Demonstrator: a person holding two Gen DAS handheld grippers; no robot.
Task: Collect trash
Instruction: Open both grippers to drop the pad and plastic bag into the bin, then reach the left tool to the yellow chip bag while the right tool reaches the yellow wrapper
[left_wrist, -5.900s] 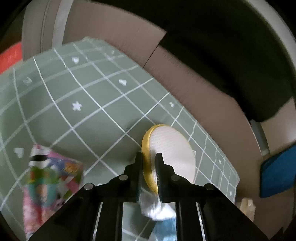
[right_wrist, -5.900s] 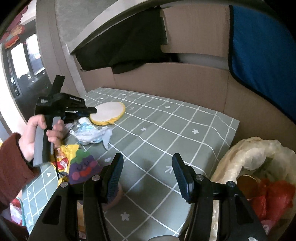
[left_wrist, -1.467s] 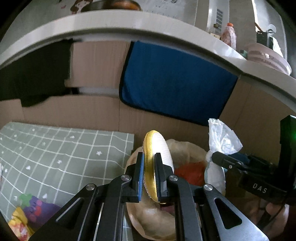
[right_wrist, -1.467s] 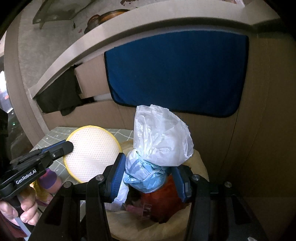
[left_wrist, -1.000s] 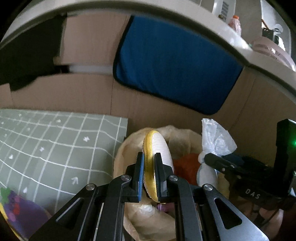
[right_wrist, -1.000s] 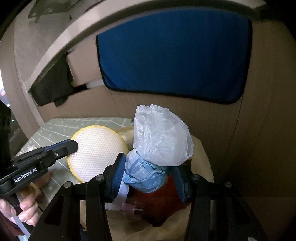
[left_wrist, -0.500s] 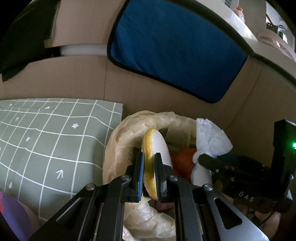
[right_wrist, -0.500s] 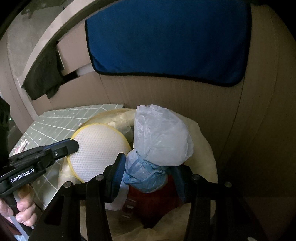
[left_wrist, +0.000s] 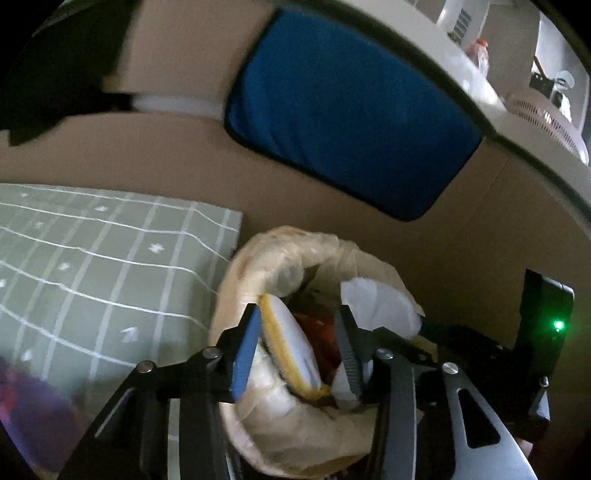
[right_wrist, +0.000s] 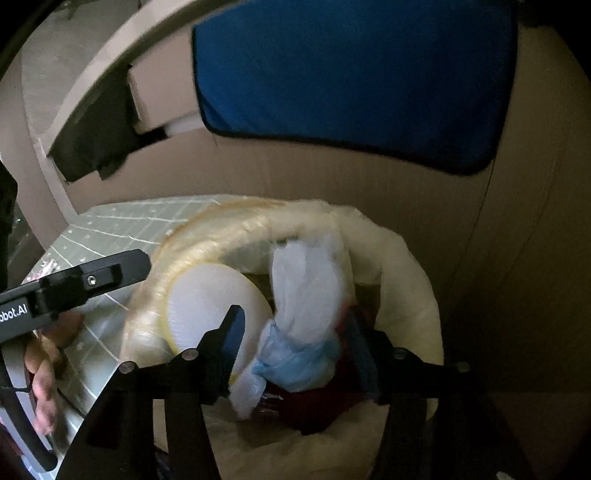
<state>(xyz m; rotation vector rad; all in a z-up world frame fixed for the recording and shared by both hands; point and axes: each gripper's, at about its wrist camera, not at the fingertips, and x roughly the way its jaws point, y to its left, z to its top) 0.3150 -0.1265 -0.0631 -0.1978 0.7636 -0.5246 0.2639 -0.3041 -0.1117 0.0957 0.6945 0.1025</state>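
Now both over the cream plastic-lined trash bin (left_wrist: 255, 266): left gripper (left_wrist: 295, 347) jaws just opened, round yellow-rimmed white pad (left_wrist: 291, 347) dropping in; right gripper (right_wrist: 295, 332) just widened too, crumpled white-and-blue plastic wad (right_wrist: 303, 317) loose between them.

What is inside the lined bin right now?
Inside the lined bin: a round yellow-edged white pad, a white-and-blue crumpled bundle, and something red beneath them. The bin's bottom is covered, so anything deeper cannot be seen.
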